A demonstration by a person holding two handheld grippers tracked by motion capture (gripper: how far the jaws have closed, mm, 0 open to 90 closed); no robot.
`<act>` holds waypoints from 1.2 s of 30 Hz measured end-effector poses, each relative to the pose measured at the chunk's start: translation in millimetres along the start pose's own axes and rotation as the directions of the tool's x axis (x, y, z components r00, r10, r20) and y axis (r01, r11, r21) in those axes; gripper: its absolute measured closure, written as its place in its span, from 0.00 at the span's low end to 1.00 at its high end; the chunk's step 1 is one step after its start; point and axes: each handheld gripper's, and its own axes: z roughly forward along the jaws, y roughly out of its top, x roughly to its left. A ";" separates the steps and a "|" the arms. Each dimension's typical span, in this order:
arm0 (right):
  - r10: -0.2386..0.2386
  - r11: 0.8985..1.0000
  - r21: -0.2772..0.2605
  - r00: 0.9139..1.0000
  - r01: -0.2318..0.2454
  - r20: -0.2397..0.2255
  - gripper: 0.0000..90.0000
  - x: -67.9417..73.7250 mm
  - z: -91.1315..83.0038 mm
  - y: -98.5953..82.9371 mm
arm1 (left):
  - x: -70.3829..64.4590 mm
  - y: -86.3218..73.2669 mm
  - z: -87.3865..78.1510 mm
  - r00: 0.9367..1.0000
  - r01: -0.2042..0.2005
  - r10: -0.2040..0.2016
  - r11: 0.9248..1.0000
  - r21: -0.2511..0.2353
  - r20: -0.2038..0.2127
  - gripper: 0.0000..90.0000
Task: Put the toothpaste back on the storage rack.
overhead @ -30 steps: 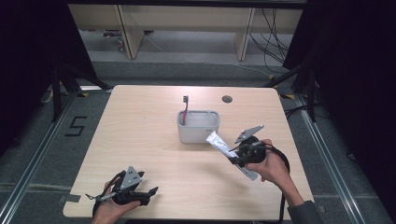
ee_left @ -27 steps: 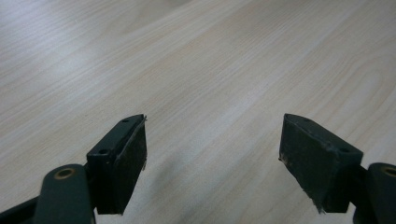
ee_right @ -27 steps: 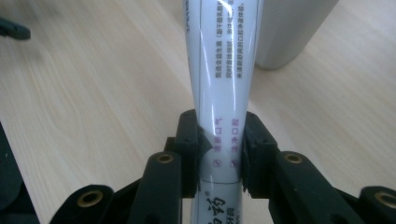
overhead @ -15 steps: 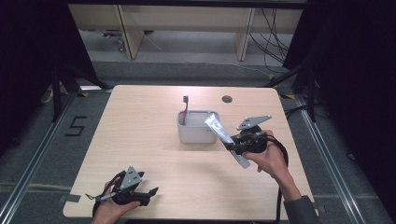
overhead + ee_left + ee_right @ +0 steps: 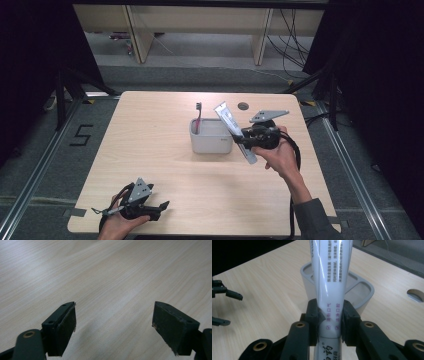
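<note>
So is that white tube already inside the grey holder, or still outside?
Outside. The right gripper is shut on the white tube, holding it tilted above the table beside the grey holder.

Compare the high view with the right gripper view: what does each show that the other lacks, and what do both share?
High view alone: a toothbrush standing in the holder, the person's hands, and the floor around the table.
Right gripper view alone: printed text on the tube and the holder's separate compartments.
Both: the right gripper shut on the tube beside the holder, the left gripper farther off, and a round hole in the table.
</note>
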 end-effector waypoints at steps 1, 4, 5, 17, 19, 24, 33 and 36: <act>0.001 1.000 -0.010 1.000 -0.001 -0.007 0.80 -0.6 1.5 2.7 | 0.0 -0.1 0.3 1.000 0.003 -0.003 1.000 -0.003 -0.001 0.21; 0.008 1.000 -0.027 1.000 -0.008 0.001 0.80 -1.0 5.3 7.6 | 0.1 -0.1 -0.1 1.000 0.002 -0.002 1.000 -0.004 -0.001 0.21; 0.001 1.000 -0.028 1.000 -0.001 0.005 0.80 -1.9 6.2 9.4 | 0.2 0.2 -0.2 1.000 0.001 -0.001 1.000 -0.007 -0.001 0.21; 0.025 0.995 -0.099 1.000 -0.023 0.018 0.80 -4.7 27.2 34.6 | -0.2 0.6 -0.9 1.000 -0.009 0.009 1.000 -0.002 -0.002 0.21; 0.022 0.991 -0.131 1.000 -0.019 0.019 0.80 -6.5 30.8 38.6 | -1.7 0.1 -0.3 1.000 0.004 -0.004 1.000 -0.008 0.003 0.21; 0.050 0.986 -0.161 0.998 -0.046 0.025 0.80 -8.5 41.6 48.0 | -1.8 -0.3 -0.3 1.000 -0.003 0.003 1.000 -0.009 0.007 0.21; 0.054 0.982 -0.186 0.998 -0.045 0.043 0.80 -10.7 57.5 58.9 | -1.6 0.4 -0.6 1.000 -0.010 0.010 1.000 -0.009 0.008 0.21; 0.067 0.979 -0.196 0.997 -0.058 0.040 0.80 -12.1 63.1 60.2 | -2.2 -0.3 -0.9 1.000 -0.011 0.011 1.000 -0.011 0.011 0.21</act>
